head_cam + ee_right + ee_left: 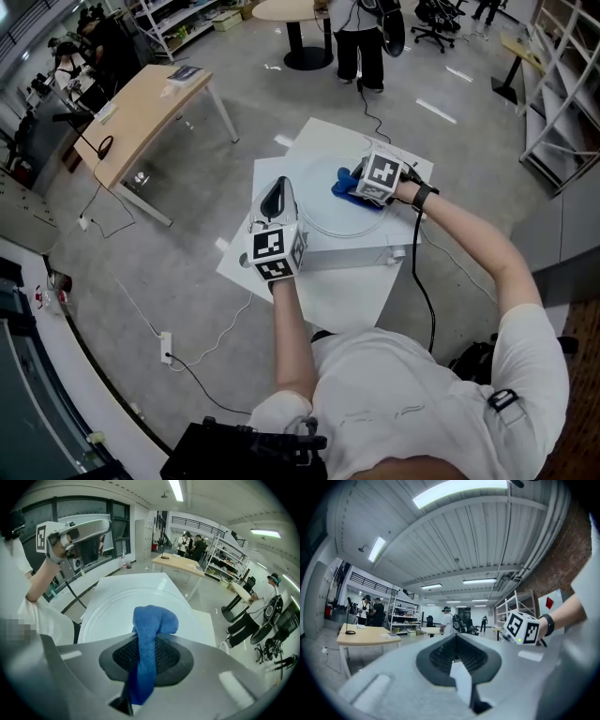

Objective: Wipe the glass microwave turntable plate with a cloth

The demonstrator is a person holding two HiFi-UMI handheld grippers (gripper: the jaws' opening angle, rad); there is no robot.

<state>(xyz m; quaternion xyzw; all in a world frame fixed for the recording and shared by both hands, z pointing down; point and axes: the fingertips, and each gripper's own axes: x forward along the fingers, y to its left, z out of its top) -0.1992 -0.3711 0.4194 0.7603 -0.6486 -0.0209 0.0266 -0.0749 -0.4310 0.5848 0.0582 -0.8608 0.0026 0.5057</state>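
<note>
Jaws: right gripper (153,639) clamped on blue terry cloth (157,618) over far-right part of round clear glass turntable plate (112,604); left gripper (457,656) closed on nothing, raised. Wiping step; next, likely sweep cloth leftward.

Workshop scene: long wooden desk (150,108) stands on grey floor. Right of desk, white table (337,298). Beyond desk, metal shelving (183,19), round table (286,11), person in dark trousers (359,47). Nearer than desk, power strip (167,348).

Plate (323,208) on the table (330,292), cloth (347,185) on its right part, left gripper (277,187) beside its left rim.
</note>
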